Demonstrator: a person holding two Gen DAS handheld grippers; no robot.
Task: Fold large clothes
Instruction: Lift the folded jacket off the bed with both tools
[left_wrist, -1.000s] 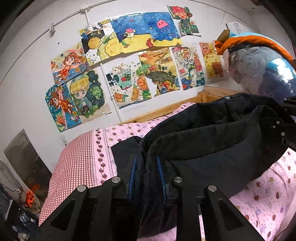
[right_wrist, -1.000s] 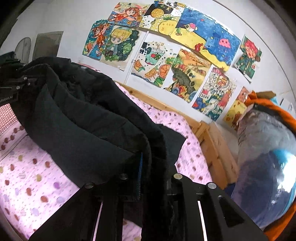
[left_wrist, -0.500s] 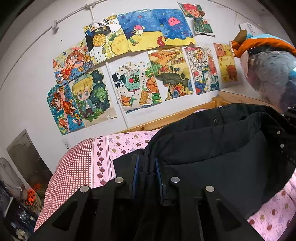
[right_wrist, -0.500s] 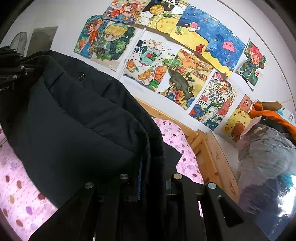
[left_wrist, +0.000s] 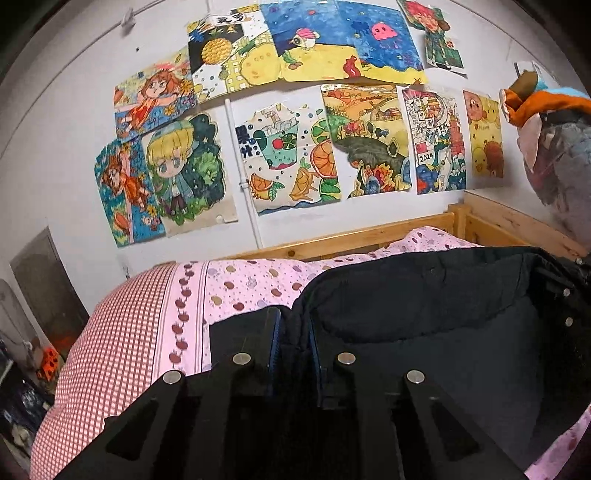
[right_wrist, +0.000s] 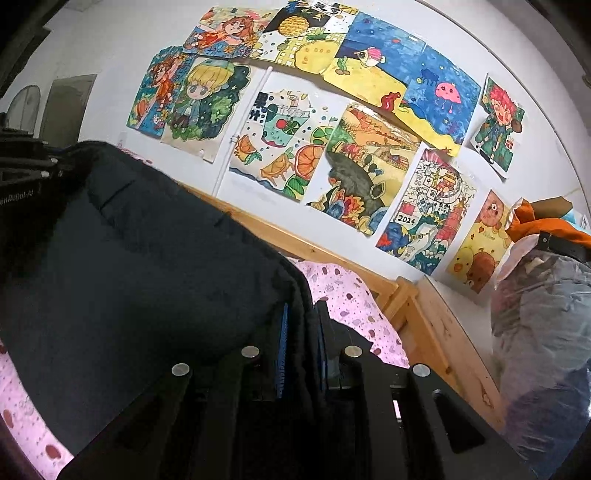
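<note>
Above bed (left_wrist: 236, 284), tongs (both) (left_wrist: 293, 343) (right_wrist: 301, 347) pinch coat (left_wrist: 424, 314).

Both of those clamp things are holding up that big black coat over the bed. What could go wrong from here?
1. Each hand-held gripper, left and right, pinches only a thin edge of the black coat. The coat looks bulky, so an edge could slip out.
2. The coat sags between the two grips, so it may land bunched on the pink bedsheet rather than flat.
3. A swing to the right could brush the stuffed plastic bag beside the wooden bed frame.
</note>
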